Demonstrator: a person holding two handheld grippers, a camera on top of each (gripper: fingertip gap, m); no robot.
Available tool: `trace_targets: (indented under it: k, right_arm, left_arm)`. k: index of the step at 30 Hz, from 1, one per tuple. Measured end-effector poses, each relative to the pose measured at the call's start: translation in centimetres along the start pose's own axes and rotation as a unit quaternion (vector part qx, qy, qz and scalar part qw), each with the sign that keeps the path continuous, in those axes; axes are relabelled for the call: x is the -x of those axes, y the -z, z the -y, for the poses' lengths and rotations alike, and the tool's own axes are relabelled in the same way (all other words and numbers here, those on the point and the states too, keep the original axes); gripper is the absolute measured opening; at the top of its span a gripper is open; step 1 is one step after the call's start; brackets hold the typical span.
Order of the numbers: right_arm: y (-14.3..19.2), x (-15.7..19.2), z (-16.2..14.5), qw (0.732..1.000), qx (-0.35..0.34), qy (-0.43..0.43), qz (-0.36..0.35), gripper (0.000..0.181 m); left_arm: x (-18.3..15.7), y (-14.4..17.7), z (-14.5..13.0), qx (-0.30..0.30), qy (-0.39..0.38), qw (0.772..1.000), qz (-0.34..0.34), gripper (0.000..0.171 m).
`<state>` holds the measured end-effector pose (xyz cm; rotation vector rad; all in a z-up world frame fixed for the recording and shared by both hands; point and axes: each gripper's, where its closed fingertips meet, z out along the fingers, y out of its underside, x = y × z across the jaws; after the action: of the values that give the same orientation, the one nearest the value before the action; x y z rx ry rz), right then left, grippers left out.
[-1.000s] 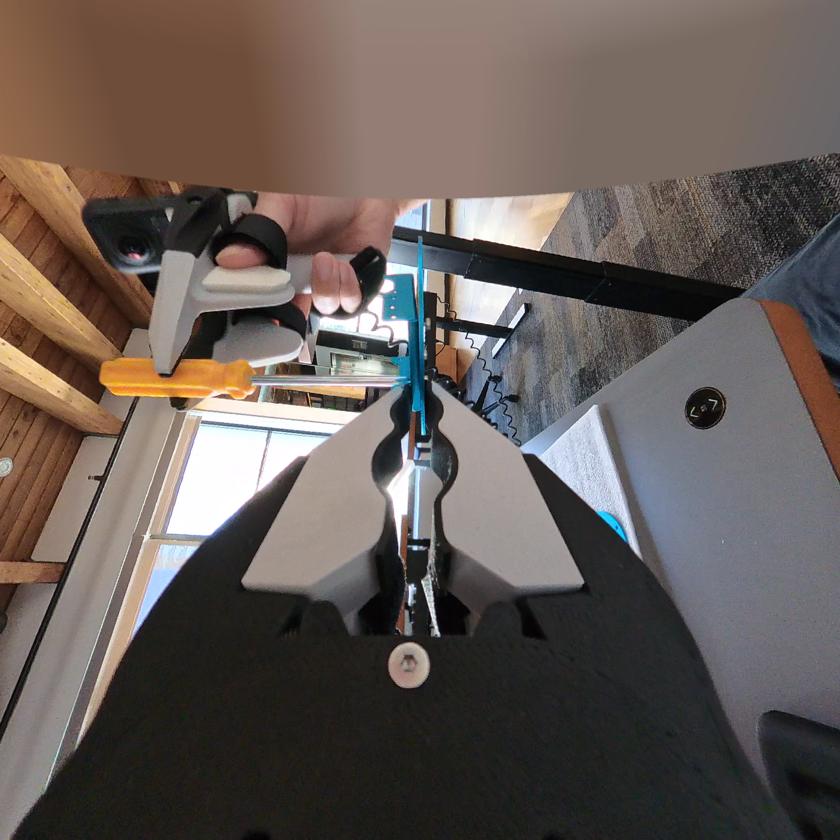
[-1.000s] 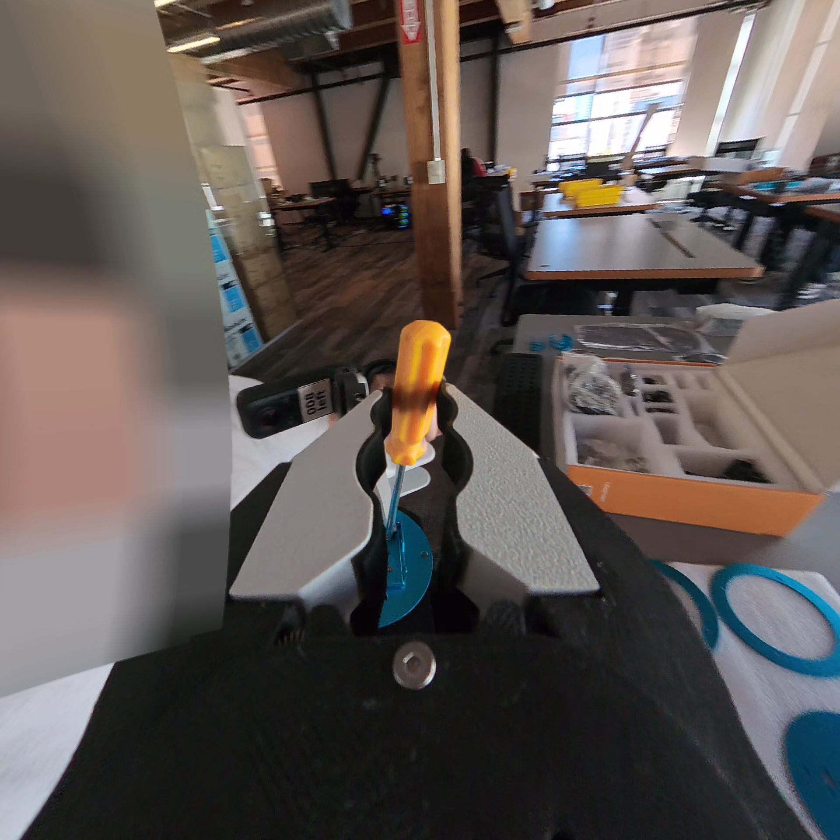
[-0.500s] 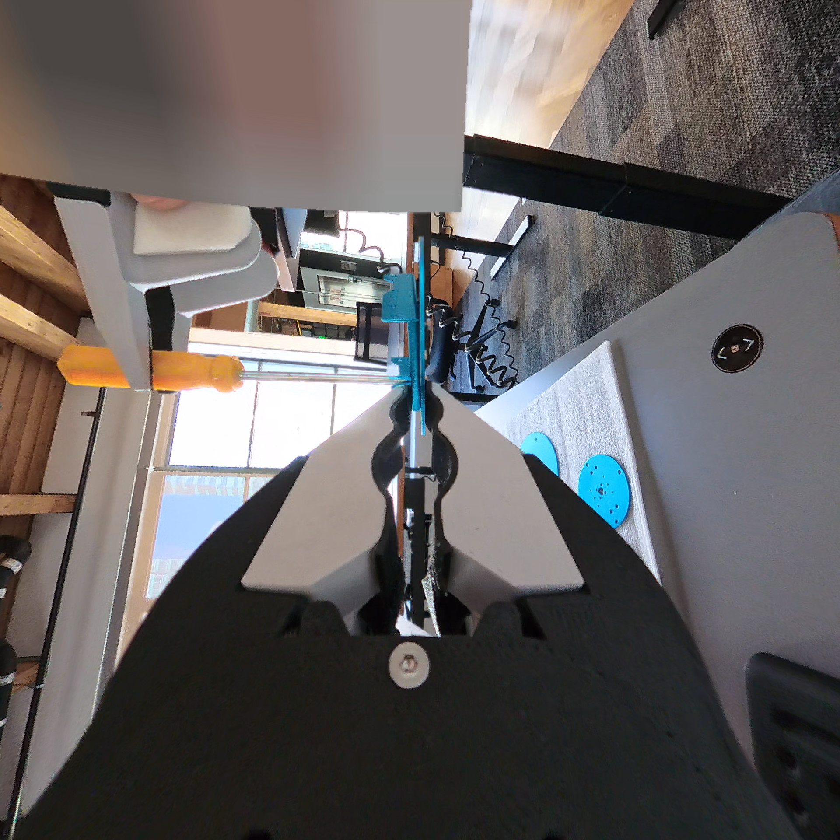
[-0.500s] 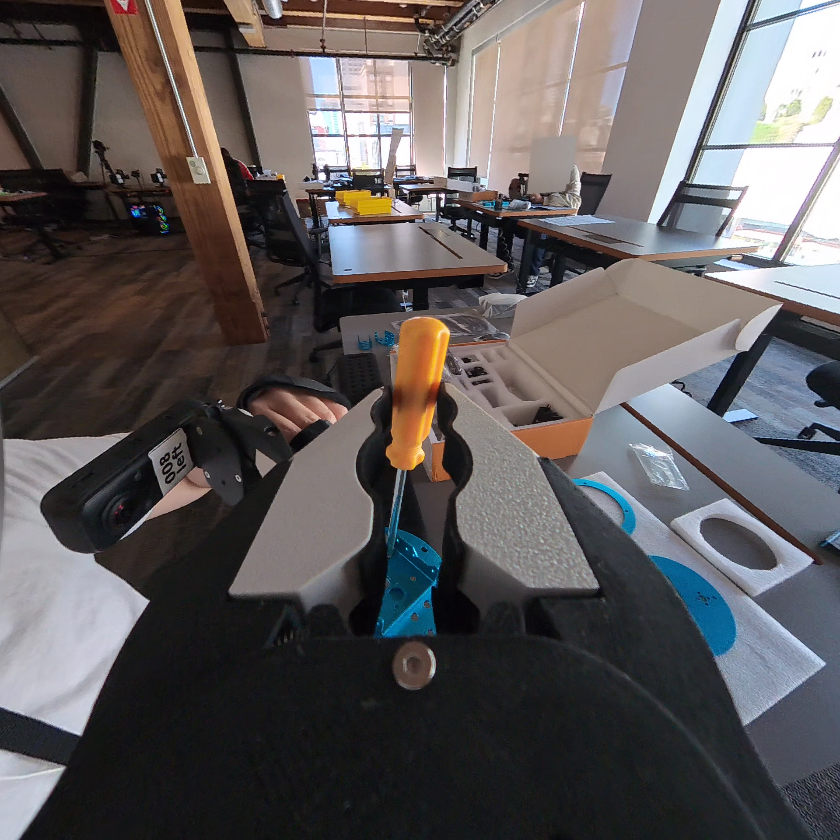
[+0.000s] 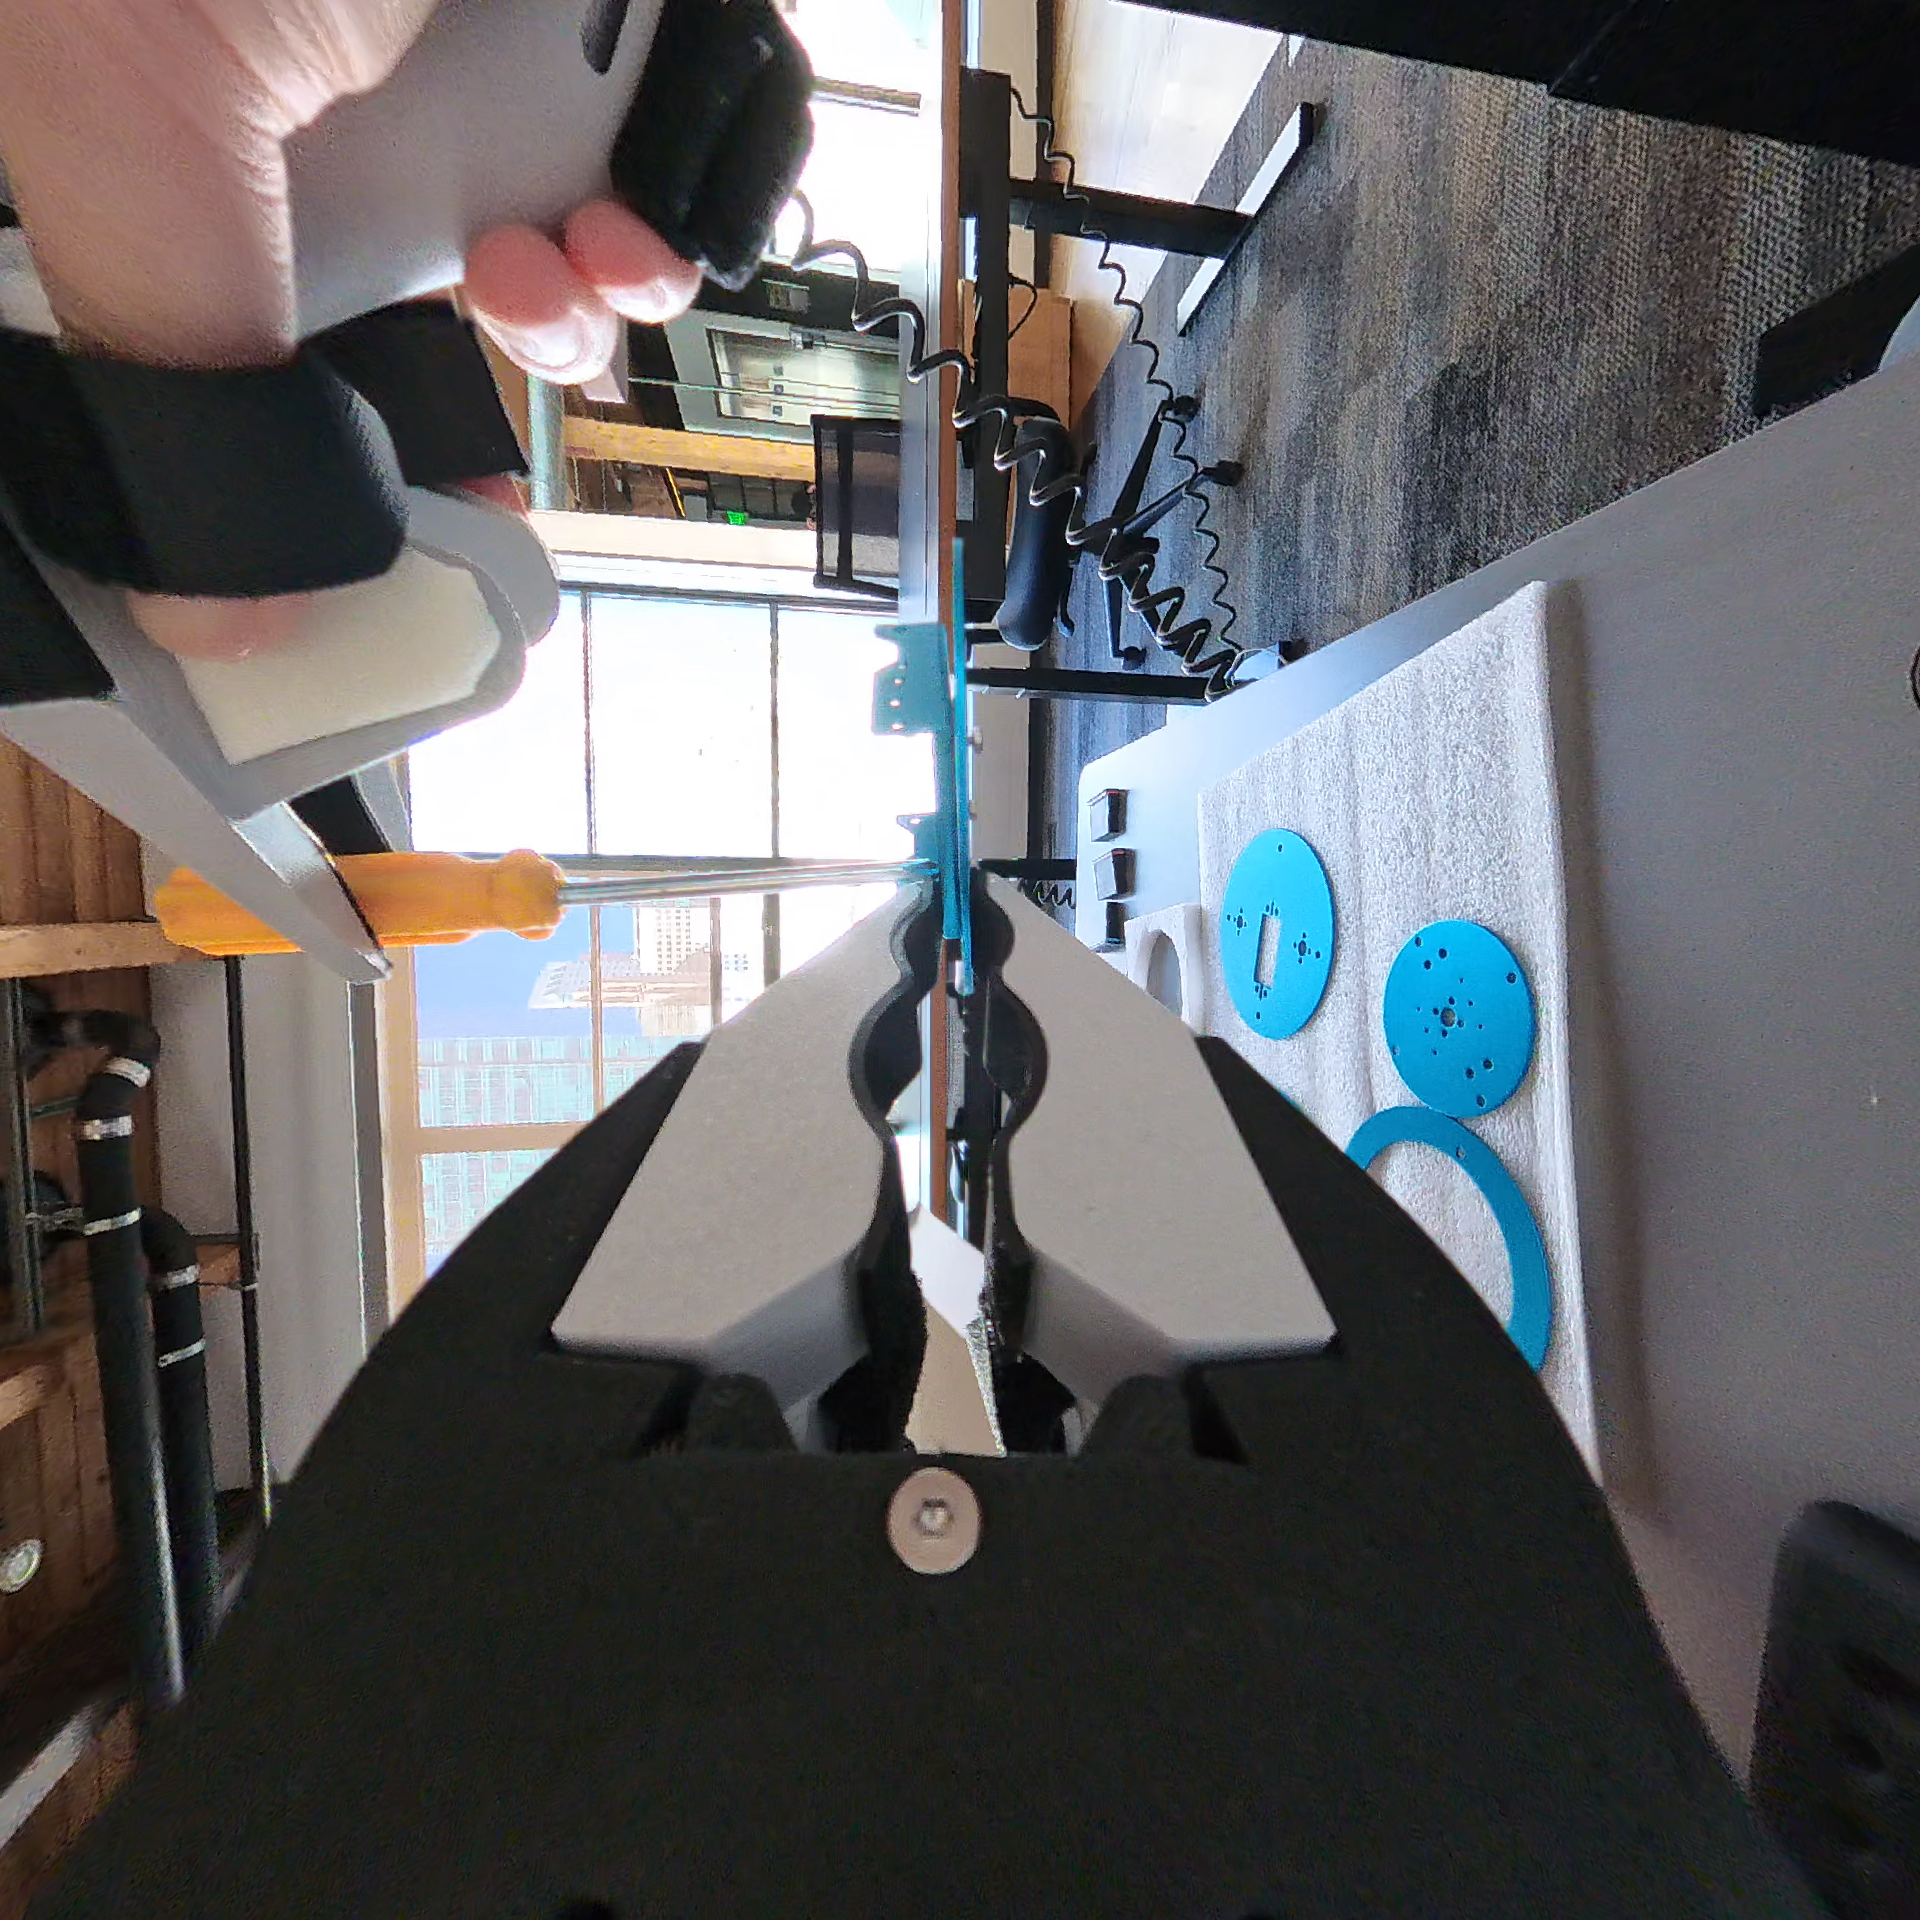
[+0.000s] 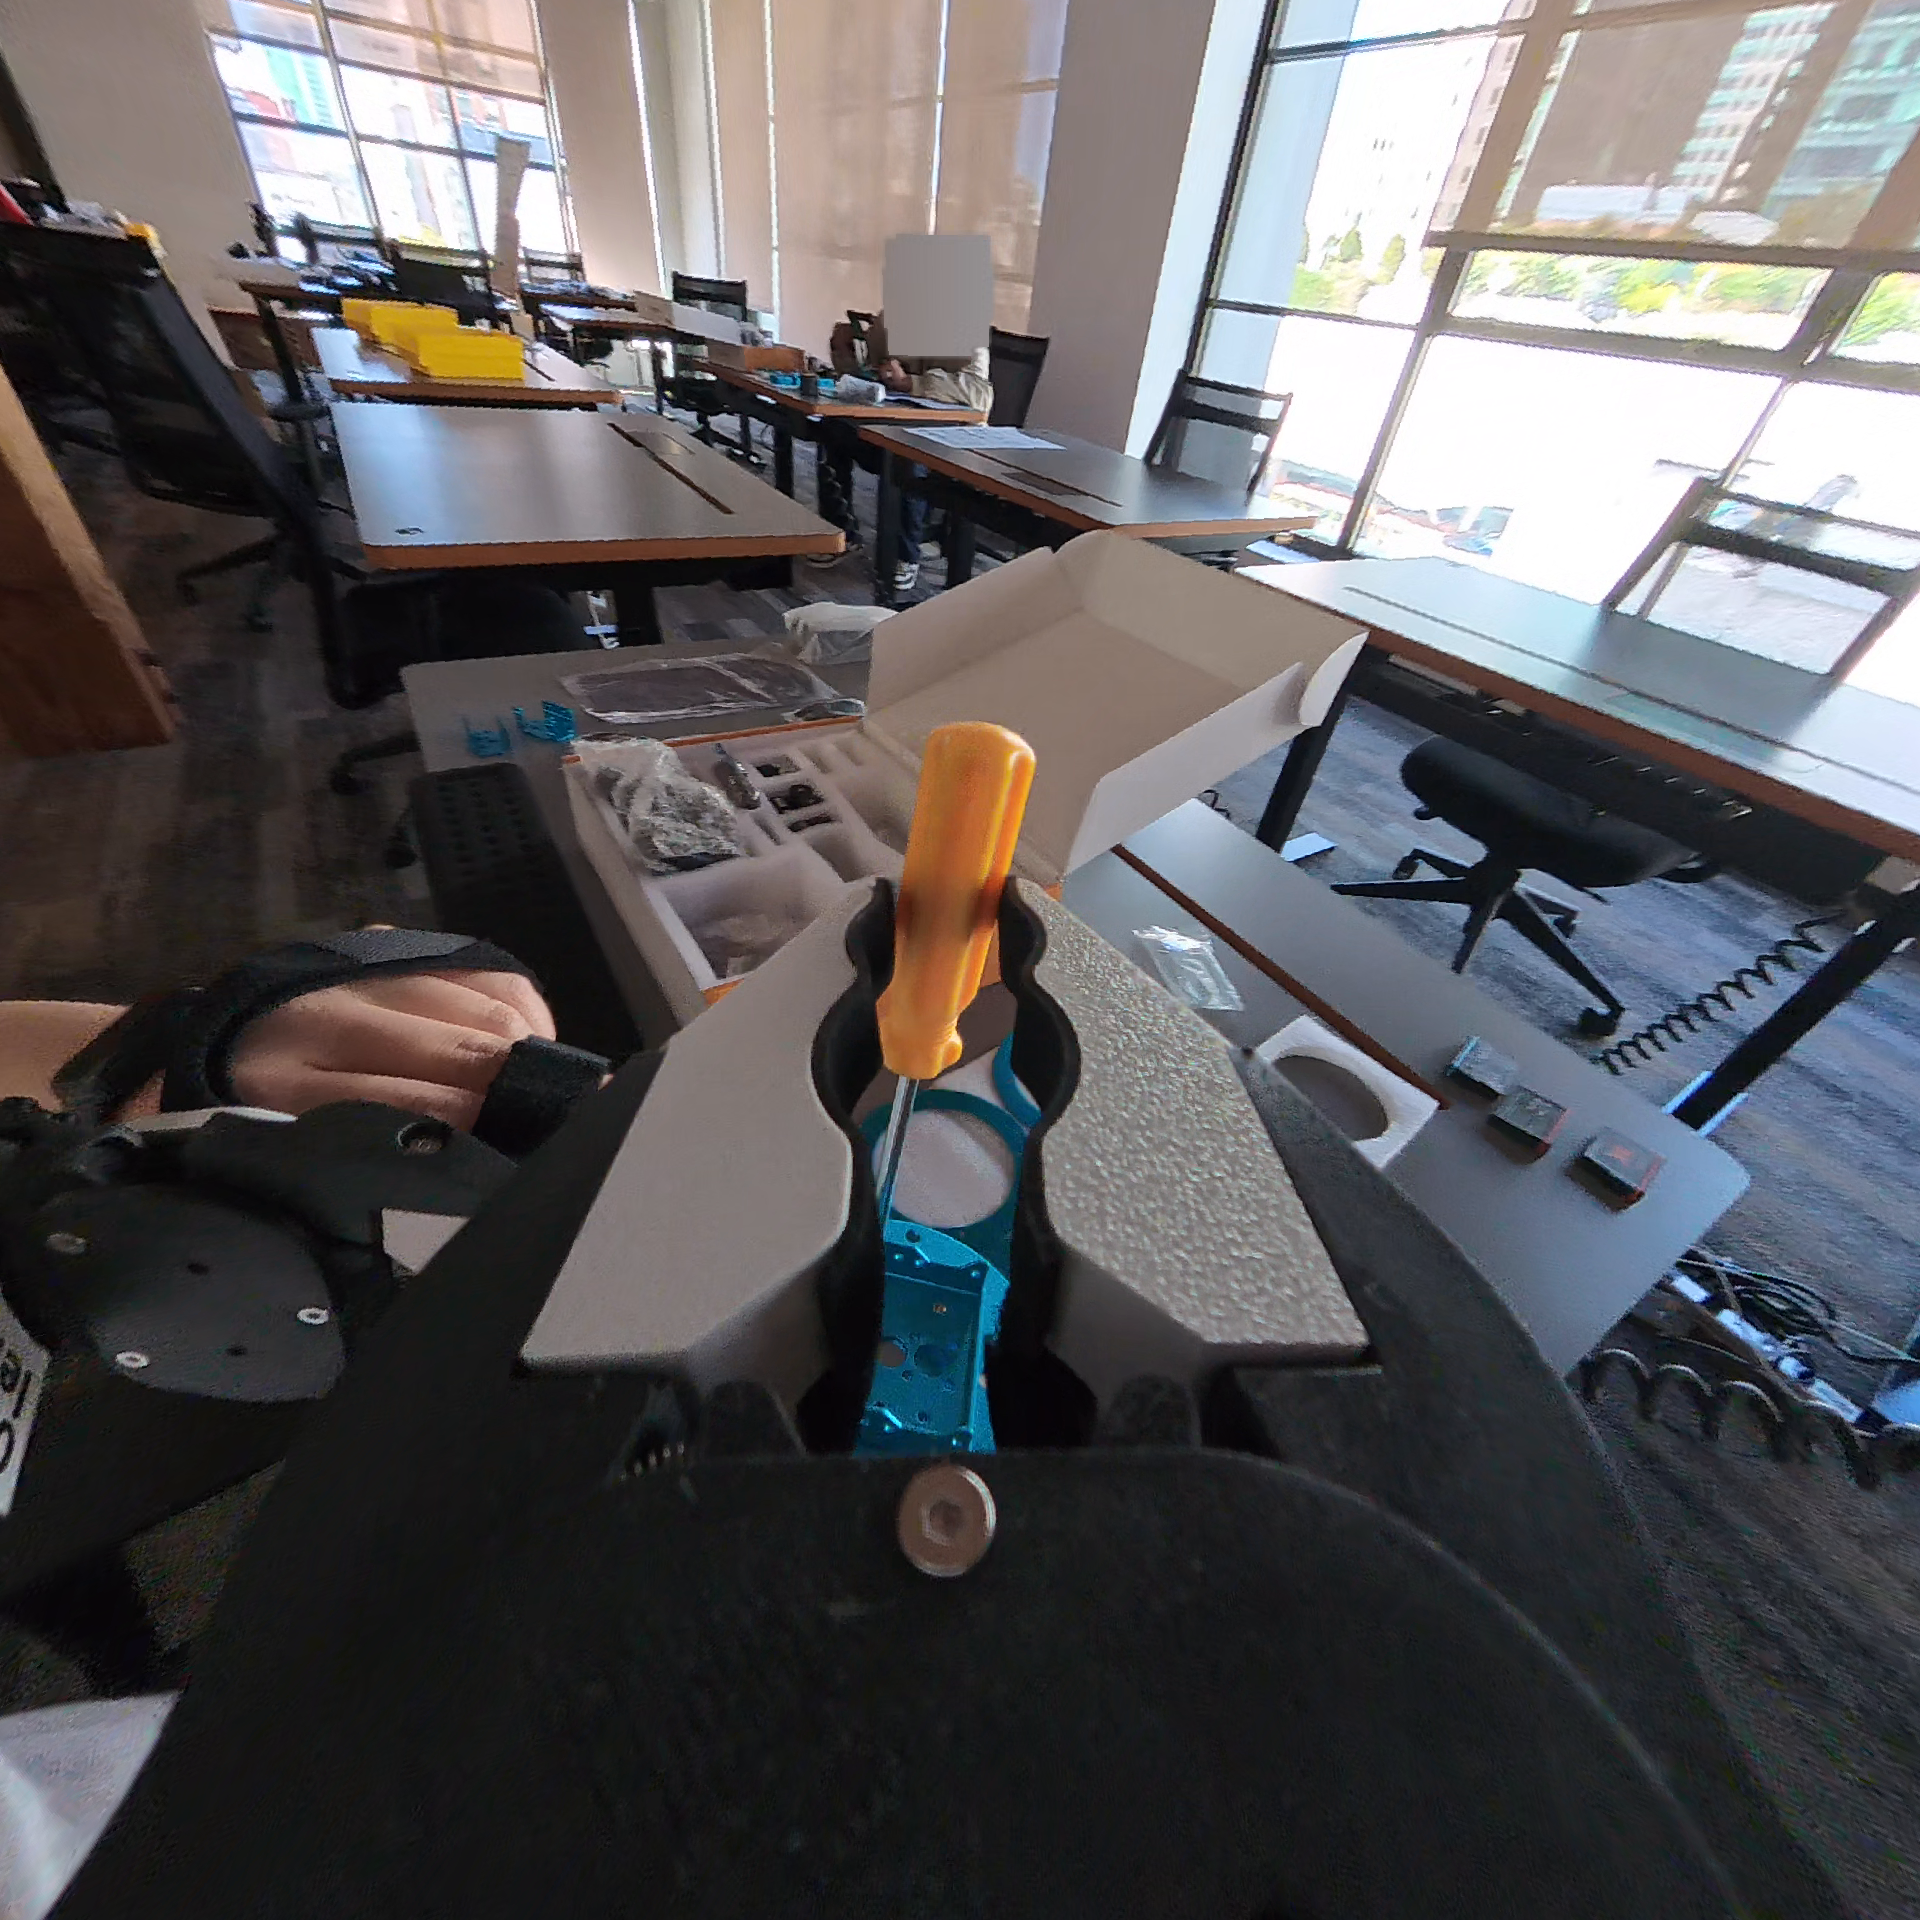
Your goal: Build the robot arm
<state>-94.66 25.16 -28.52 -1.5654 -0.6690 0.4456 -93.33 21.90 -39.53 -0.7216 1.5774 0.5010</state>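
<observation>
We find the left gripper [image 5: 951, 935] closed on the thin edge of a blue metal plate [image 5: 954, 790] that carries a blue bracket [image 5: 912, 686] on its left face, the whole held up in the air, well apart from the grey table [image 5: 1714, 727] at the right. The right gripper [image 6: 951, 997] is clamped around the handle of an orange-handled screwdriver [image 6: 951, 883], one only, whose steel shaft runs down to the blue bracket assembly [image 6: 925, 1340] just below the jaws; in the left wrist view the tip meets the plate beside a lower bracket tab. As to progress, we judge that a bracket already sits on the plate and that a fastening is being worked with the driver; whether the screw is seated we cannot tell (the tip is too small to read). Count on the white foam mat [image 5: 1455, 727]: two blue discs [image 5: 1276, 933] and one blue ring [image 5: 1496, 1226]. Farther off we count one open cardboard kit box [image 6: 1049, 675], two small blue brackets [image 6: 514, 727] to its far left, three small dark blocks [image 6: 1527, 1117] at the right edge of the table, and one white foam cut-out [image 6: 1340, 1101].
</observation>
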Motion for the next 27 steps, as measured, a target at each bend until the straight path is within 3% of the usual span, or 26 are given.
trace_targets:
  k: [3,14,27]
  right_arm:
    - [0.3,0.1,0.1,1.0,-0.011,0.01,-0.005,0.019]
    - [1.7,0.8,1.1,0.995,-0.052,-0.046,0.079,0.018]
    - [1.7,1.5,1.7,0.997,-0.054,-0.019,0.058,0.018]
  left_arm:
    - [0.0,-0.2,0.0,-0.007,0.009,1.0,0.003,0.003]
    - [0.7,0.9,0.8,-0.042,0.029,0.998,0.022,0.003]
    - [1.2,1.0,0.7,-0.027,0.027,0.999,0.032,0.003]
